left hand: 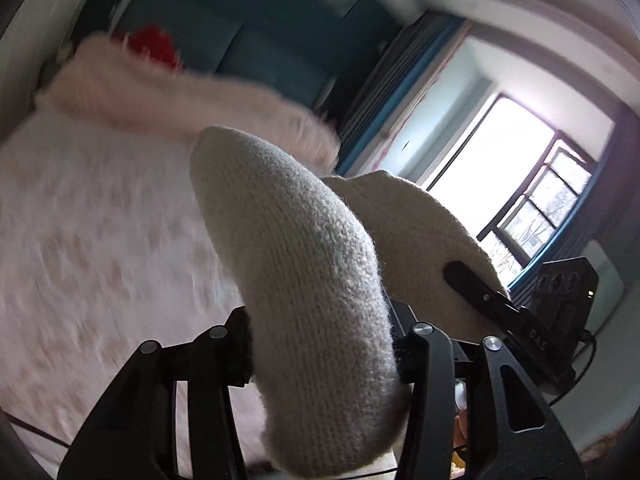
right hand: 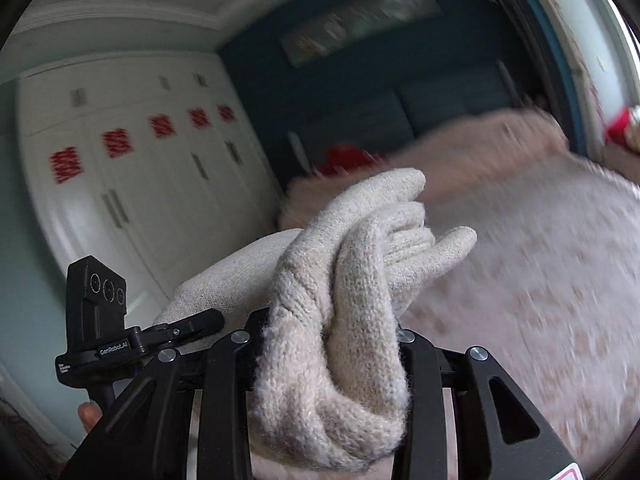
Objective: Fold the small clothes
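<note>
Your left tool [left hand: 324, 356] is clamped on a cream knitted garment [left hand: 304, 264], whose thick rounded fold rises from between the two black fingers and leans up toward the top left of the left wrist view. Your right tool [right hand: 328, 344] is likewise closed on the same cream knit [right hand: 340, 320], which bunches into a fat roll between its fingers, with a ribbed edge and a narrow end sticking out toward the right above the pinch.

Both ends of the garment are held up in the air, over the bed [right hand: 540, 280], not lying on it. A broad span of the fabric stretches between the two tools: in the left wrist view it runs off to the right, where the other tool's finger [left hand: 480, 292] grips its edge, and in the right wrist view it runs off to the left, into the opposite tool's black finger [right hand: 192, 326].

The bed below wears a pale pink patterned cover, with a fluffy pink blanket [left hand: 168, 96] bunched near its head and something red [left hand: 152, 44] behind that. A white wardrobe [right hand: 132, 168] with red decorations stands beside the bed, and a bright window [left hand: 520, 168] sits on the other side. The background is motion-blurred in both views.
</note>
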Demonstrator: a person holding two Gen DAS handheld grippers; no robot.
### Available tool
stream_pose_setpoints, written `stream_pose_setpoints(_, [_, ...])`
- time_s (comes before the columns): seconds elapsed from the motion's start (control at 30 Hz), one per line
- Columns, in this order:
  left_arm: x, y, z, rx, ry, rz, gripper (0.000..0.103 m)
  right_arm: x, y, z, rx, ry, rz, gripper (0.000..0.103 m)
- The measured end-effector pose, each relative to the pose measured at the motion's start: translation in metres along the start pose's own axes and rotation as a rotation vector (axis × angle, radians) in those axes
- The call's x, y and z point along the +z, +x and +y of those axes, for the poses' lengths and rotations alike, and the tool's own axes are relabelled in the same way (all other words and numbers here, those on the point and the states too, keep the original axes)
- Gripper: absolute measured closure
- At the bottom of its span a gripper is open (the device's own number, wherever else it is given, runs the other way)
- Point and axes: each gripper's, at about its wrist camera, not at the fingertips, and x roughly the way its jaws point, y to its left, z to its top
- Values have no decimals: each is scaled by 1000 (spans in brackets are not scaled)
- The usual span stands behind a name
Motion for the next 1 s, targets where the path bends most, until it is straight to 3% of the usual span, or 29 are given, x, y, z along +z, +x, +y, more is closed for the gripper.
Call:
stream_pose_setpoints(0.1, [7, -17, 16, 47, 53, -52, 52, -13, 30, -3, 36, 24, 10, 68])
stream_pose_setpoints(0.17, [2, -9, 41, 90, 49, -46, 50, -42, 70, -20, 40, 70, 59, 62])
stream_pose_setpoints(0.23, [-12, 7, 81, 143, 15, -30, 39, -87, 114, -46, -2, 114, 129, 54])
stream_pose_setpoints(0.3, [-40, 31, 136, 282, -78, 29, 30, -137, 152, -73, -136, 178, 283, 49])
stream_pose_setpoints(0.33, [-56, 42, 162, 347, -128, 64, 30, -167, 166, -91, -189, 238, 379, 48])
stream_pose_setpoints(0.4, [-96, 56, 214, 461, -260, 164, 37, -191, 165, -100, -215, 287, 428, 58])
stream_pose_setpoints(0.47, [-124, 45, 239, 483, -360, 179, 39, -198, 154, -95, -206, 276, 432, 59])
stream_pose_setpoints(0.6, [-126, 27, 225, 469, -360, 139, 38, -182, 158, -65, -166, 192, 418, 59])
stream_pose_setpoints(0.73, [-110, 44, 182, 492, -191, 141, 38, -174, 187, -24, -130, 33, 459, 66])
stream_pose_setpoints(0.8, [-109, 67, 172, 546, -68, 177, 37, -181, 206, -21, -161, -20, 515, 87])
stream_pose_setpoints(0.83, [-112, 83, 172, 569, -35, 220, 37, -195, 216, -26, -193, -38, 555, 91])
stream_pose_setpoints(0.93, [-130, 106, 196, 609, -77, 320, 42, -233, 232, -56, -286, -2, 659, 102])
stream_pose_setpoints(1.0, [-142, 115, 214, 641, -117, 362, 43, -246, 231, -68, -280, 44, 686, 103])
